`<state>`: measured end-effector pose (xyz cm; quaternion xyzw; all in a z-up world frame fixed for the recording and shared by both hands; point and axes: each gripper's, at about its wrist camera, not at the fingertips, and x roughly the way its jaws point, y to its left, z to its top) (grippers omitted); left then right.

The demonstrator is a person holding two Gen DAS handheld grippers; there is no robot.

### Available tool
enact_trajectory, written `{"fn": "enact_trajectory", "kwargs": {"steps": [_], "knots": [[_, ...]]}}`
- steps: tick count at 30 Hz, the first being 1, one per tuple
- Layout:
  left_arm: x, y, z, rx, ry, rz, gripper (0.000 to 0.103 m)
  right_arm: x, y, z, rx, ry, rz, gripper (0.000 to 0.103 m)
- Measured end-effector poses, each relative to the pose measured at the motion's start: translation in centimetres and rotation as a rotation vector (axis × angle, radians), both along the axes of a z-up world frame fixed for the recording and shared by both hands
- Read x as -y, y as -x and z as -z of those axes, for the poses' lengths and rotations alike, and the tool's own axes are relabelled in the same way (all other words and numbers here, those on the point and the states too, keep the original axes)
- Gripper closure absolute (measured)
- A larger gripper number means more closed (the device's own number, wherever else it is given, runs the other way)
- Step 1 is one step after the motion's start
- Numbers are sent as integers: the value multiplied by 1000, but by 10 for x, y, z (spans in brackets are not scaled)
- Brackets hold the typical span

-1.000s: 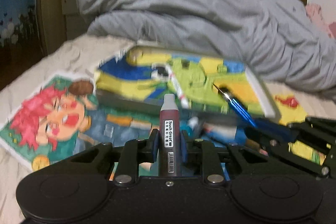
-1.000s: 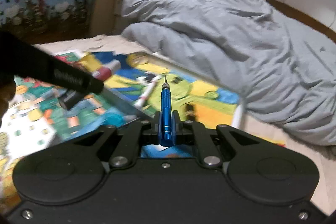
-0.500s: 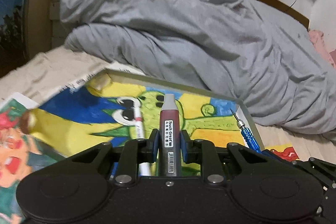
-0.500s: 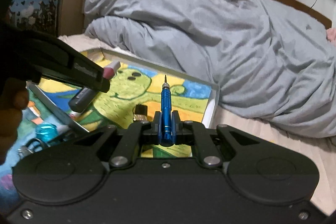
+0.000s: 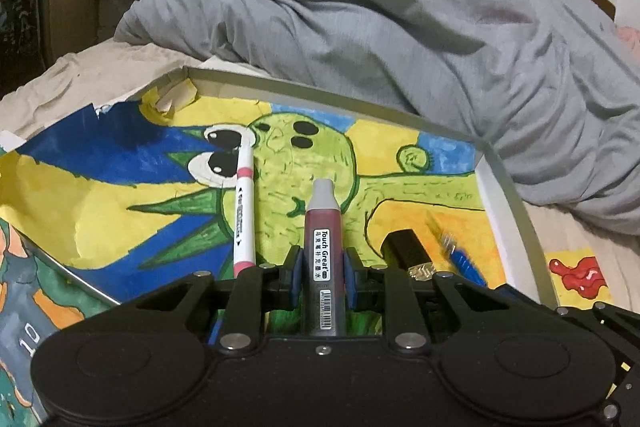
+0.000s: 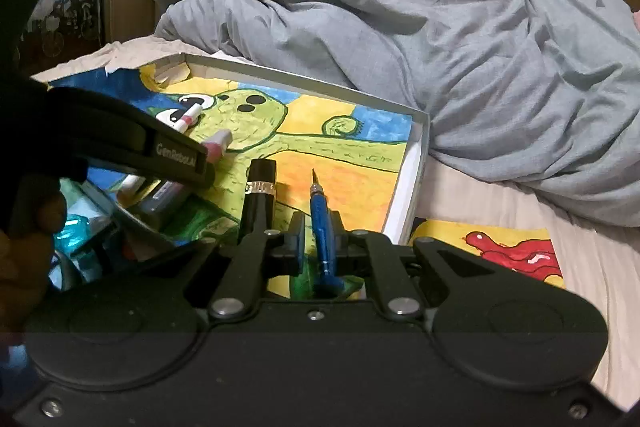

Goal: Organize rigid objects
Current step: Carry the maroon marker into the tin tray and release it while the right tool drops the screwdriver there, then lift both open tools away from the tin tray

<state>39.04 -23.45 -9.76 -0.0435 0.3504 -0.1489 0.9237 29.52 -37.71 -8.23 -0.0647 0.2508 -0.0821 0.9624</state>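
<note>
Left wrist view: we've swung in over the tray (image 5: 516, 203) now, left claw (image 5: 319, 269) clamped on the ink refill bottle (image 5: 323, 251). Right wrist view: right claw (image 6: 319, 239) pinching the blue screwdriver (image 6: 323, 223), low over the tray beside the black tube (image 6: 258, 195). Drop-off looks close.

Background: bed with bedding

Crumpled grey duvet (image 5: 360, 27) lies heaped across the bed (image 6: 500, 203); a painted sheet with a red blob (image 6: 516, 251) lies flat on the beige bedsheet.

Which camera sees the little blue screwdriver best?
The right wrist view: the blue screwdriver is sharp there, tip to handle, clamped in the right gripper. The left wrist view shows only a blurred piece.
</note>
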Motion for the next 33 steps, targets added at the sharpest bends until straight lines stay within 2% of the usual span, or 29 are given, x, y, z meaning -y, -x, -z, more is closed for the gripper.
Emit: {"fn": "enact_trajectory", "kwargs": {"steps": [3,6,8,10,12,15,17,18,21,24,26,28,33], "knots": [[-2,-1,0,-26,16,-5,80,1,3,-3,1,0,3,96],[-7,1,-5,-27,30,-9,80,1,11,-12,16,-18,5,88],[-9,6,-11,-8,21,-8,80,1,19,-21,36,-30,6,74],[-13,12,-20,21,9,-5,79,0,28,-31,62,-42,2,66],[-20,21,-31,59,2,-4,71,0,36,-41,87,-61,-3,62],[-32,37,-48,119,-12,-5,66,-5,50,-59,131,-82,-10,56],[-40,49,-59,159,-20,-8,60,-9,61,-71,159,-85,-13,46],[-45,57,-65,183,-22,-14,55,-11,67,-76,174,-83,-16,44],[-60,80,-81,243,-22,-25,48,-18,87,-92,215,-89,-24,36],[-76,105,-97,298,-24,-37,42,-25,105,-104,251,-93,-31,23],[-86,123,-107,338,-19,-46,35,-30,116,-111,273,-92,-34,7],[-96,142,-116,383,-21,-62,29,-35,132,-119,298,-92,-33,1],[-118,187,-131,436,-31,-88,17,-47,165,-129,315,-111,-24,1]]}}
